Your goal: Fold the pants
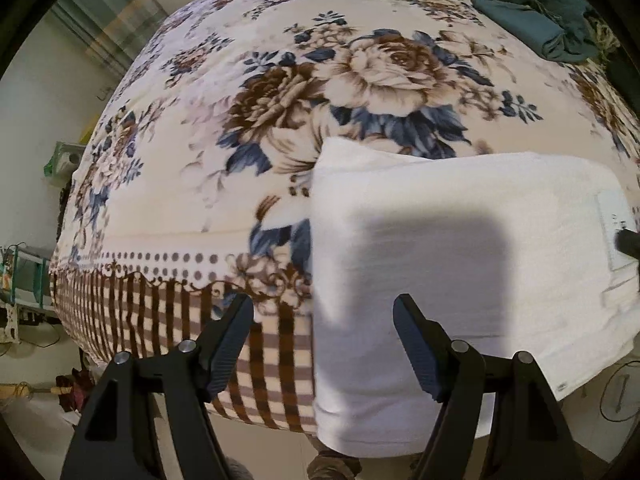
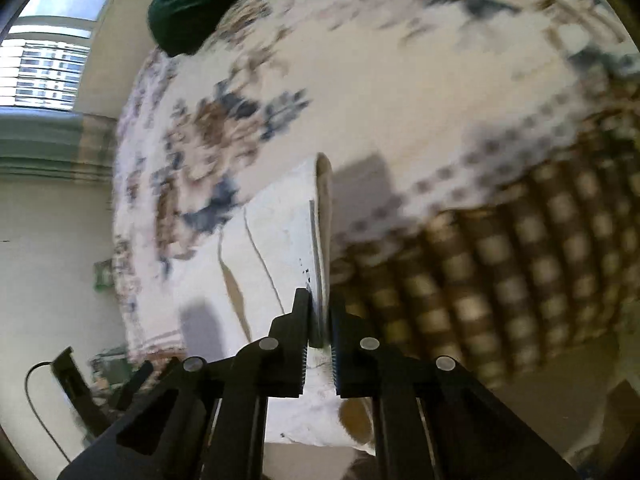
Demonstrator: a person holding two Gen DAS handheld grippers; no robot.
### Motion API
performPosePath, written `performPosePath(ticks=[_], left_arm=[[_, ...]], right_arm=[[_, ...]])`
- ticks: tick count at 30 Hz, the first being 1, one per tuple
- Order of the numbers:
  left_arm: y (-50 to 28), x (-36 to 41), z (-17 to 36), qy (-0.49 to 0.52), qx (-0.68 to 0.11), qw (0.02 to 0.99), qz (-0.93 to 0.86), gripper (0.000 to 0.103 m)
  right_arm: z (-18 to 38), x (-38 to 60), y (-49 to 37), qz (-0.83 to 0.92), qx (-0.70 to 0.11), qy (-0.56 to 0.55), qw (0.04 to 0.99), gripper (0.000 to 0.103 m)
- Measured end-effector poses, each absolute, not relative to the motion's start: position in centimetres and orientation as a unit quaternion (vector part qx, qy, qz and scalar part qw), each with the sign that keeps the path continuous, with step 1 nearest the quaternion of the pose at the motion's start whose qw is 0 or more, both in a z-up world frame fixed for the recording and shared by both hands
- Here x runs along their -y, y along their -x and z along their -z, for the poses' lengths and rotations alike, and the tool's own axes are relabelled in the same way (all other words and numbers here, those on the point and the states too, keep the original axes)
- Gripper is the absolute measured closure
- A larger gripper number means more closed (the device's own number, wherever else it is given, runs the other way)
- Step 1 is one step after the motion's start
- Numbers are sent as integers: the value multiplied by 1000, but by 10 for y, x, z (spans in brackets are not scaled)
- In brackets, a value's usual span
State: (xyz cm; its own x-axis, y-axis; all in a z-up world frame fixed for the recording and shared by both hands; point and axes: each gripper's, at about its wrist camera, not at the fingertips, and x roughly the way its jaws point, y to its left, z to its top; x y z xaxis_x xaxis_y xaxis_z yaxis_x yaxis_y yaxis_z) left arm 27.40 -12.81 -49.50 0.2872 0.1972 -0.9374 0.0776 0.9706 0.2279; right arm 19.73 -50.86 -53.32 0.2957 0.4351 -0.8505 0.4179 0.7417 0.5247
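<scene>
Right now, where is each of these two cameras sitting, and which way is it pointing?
Left wrist: rides on the left gripper, looking down along its open jaws at the white pants on the floral blanket; the right gripper's tip pokes in at the edge.
Right wrist: rides on the right gripper, tilted, jaws shut on the pants' edge; a window shows beyond.
Shared: pants, blanket, and dark green clothes at the far end.

blanket point(image 2: 400, 92) blurred (right wrist) — pants point(image 1: 460, 240) cropped
</scene>
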Motion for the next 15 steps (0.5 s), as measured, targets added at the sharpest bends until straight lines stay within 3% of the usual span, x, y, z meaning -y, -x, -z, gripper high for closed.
performPosePath(ticks=[5,6,7,12,15], left_arm=[[-274,133,509,-112,-610,784,-23,33],[-273,134,514,-114,-613,782,-23,32],[-272,135,518,-117,-616,778,-23,32],[-269,139,533,-131,-623,771,-19,32],[-270,137,533,-125,-631,766,-14,32]], right_arm=[[577,553,-180,13,-645,-406,647,64],[580,558,-172,9,-637,-430,640,47],[582,562,-165,6,-632,-444,636,38],[612,530,-136,-27,-673,-428,603,37],[626,508,-119,24,-733,-306,607,39]])
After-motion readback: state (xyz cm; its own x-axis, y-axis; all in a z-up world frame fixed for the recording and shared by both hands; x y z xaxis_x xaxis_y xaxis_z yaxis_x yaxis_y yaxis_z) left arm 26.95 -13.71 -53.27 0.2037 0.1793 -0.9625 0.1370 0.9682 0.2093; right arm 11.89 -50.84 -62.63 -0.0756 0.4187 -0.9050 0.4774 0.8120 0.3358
